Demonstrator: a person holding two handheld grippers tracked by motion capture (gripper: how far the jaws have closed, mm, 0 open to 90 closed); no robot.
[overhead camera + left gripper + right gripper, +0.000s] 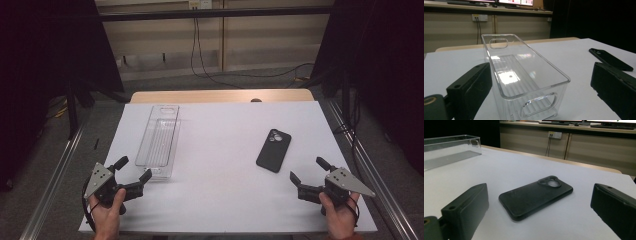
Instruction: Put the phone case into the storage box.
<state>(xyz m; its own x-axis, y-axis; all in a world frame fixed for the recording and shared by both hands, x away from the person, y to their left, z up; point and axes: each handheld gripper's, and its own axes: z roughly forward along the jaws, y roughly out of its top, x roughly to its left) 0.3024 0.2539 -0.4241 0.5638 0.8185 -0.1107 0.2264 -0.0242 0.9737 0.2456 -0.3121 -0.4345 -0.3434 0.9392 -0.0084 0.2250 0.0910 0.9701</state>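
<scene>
- The left gripper [134, 168] is held by a hand [106, 214] at the near left corner of the table [220, 200]; its jaws are spread apart and nothing is pinched between them.
- A clear plastic bin [159, 141] is seen lying lengthwise along the left side of the table, just beyond the left gripper's jaws; its near end is just beside the jaw tips.
- In the left gripper view the clear plastic bin [524, 75] is framed between the two open jaws, upright, with a handle cut-out in each end wall.
- The right gripper [306, 170] is held at the near right corner of the table, jaws spread wide, gripping nothing.
- A black phone [274, 150] is found lying flat, camera side up, towards the right side of the table, near the right gripper but apart from it.
- In the right gripper view the black phone [536, 196] is seen between the open jaws, untouched.
</scene>
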